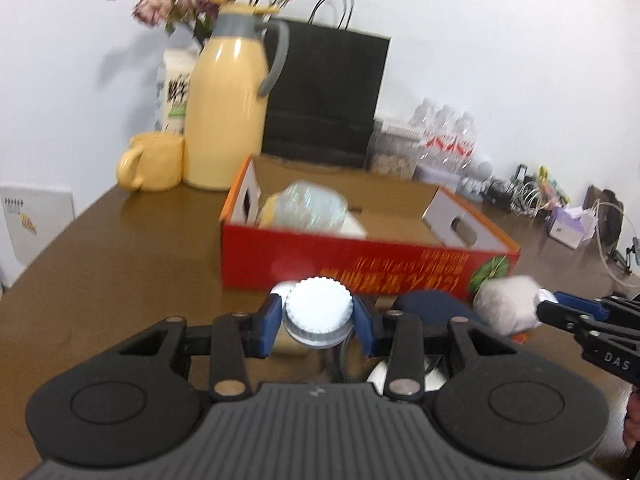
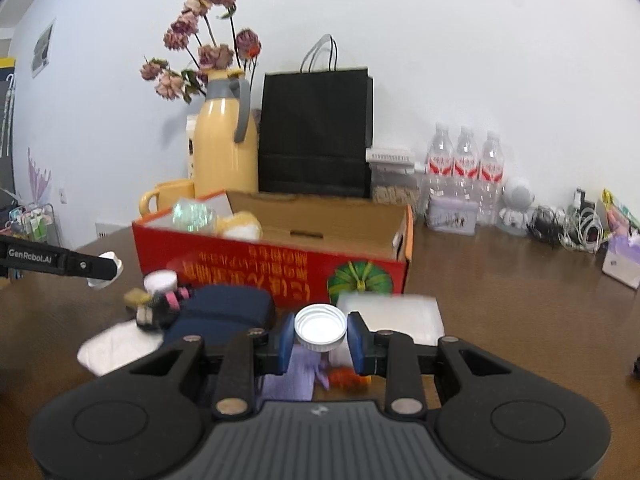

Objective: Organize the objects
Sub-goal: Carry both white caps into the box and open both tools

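Note:
My left gripper (image 1: 318, 316) is shut on a clear jar with a white ribbed lid (image 1: 318, 310), held in front of the red cardboard box (image 1: 360, 268). My right gripper (image 2: 320, 338) is shut on a white-capped bottle (image 2: 320, 326), which shows in the left wrist view as a whitish wrapped body (image 1: 508, 308) to the right. The box (image 2: 280, 268) is open and holds a clear plastic bag (image 1: 308, 208) and a yellowish item (image 2: 240, 224). A dark blue case (image 2: 228, 308) lies before the box.
A yellow thermos (image 1: 226, 112), yellow mug (image 1: 154, 162), black paper bag (image 1: 324, 92) and dried flowers stand behind the box. Water bottles (image 2: 464, 168), cables and small items line the back right. A white flat box (image 2: 394, 312), silver pouch (image 2: 120, 346) and small clutter lie near the box front.

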`<action>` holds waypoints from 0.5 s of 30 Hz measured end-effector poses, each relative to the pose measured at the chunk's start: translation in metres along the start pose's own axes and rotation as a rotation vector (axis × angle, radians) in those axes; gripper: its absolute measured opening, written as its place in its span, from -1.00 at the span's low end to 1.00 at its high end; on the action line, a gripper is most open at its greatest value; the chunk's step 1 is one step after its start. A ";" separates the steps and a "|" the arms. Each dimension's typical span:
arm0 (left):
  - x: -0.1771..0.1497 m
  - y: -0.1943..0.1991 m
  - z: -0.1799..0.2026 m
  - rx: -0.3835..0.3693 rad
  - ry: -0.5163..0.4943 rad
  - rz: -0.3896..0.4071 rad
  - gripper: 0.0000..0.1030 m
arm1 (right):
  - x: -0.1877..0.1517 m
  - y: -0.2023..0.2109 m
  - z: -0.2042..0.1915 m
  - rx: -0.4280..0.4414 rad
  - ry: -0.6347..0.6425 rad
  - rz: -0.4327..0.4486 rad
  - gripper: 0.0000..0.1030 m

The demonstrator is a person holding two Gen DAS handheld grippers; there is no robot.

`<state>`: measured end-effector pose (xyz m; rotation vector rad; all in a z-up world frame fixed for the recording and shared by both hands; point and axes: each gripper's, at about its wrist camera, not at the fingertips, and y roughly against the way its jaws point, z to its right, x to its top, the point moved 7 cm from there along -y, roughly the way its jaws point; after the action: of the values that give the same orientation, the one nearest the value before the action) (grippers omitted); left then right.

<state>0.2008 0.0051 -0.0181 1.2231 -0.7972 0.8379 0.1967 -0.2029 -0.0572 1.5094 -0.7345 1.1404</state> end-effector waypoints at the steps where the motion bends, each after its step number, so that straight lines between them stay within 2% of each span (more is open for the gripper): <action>1: 0.005 0.000 0.003 -0.005 -0.005 0.012 -0.23 | 0.005 -0.001 -0.001 0.003 0.000 0.009 -0.47; 7: 0.033 -0.005 0.023 -0.030 -0.039 0.068 -0.23 | 0.033 -0.011 -0.006 0.010 0.018 0.054 -0.47; 15: 0.057 -0.024 0.042 -0.052 -0.048 0.100 -0.23 | 0.063 -0.039 -0.014 0.015 0.032 0.084 -0.47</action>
<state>0.2461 -0.0328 0.0274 1.1681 -0.9198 0.8662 0.2495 -0.1720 -0.0133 1.4816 -0.7749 1.2327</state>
